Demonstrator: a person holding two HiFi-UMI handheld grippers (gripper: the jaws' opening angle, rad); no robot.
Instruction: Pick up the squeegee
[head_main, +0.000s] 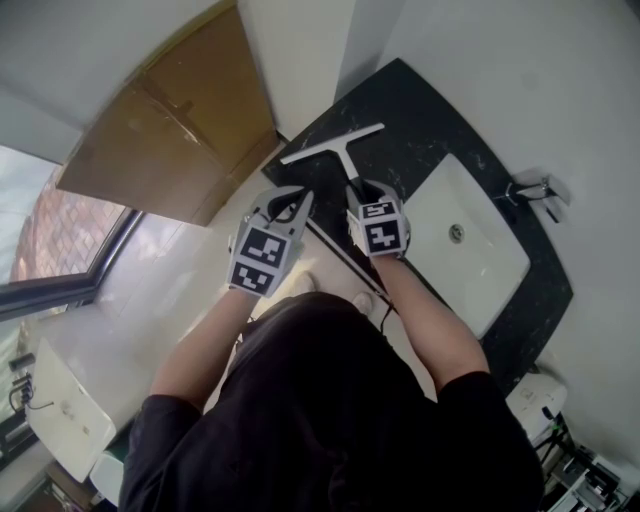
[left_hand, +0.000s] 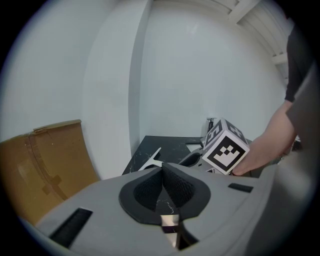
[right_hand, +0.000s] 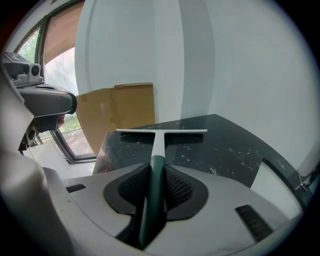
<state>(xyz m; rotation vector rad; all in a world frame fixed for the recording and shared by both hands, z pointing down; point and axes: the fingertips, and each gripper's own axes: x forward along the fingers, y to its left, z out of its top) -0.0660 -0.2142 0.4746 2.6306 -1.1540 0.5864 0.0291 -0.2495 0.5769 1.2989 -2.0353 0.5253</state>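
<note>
Got the squeegee (head_main: 345, 160) lying on the black marbled countertop (head_main: 430, 120), beside the white sink (head_main: 490, 275), white blade toward the wall. Pinching its dark green handle with the right gripper (right_hand: 156, 172), jaws clamped on both sides of it. Holding the left gripper (left_hand: 162, 175) close alongside, just off the counter's corner, jaws pressed together with nothing between. Spotting a faucet (head_main: 535, 190) at the sink's far side and a brown cardboard sheet (head_main: 170, 130) against the wall, past the counter's end.
</note>
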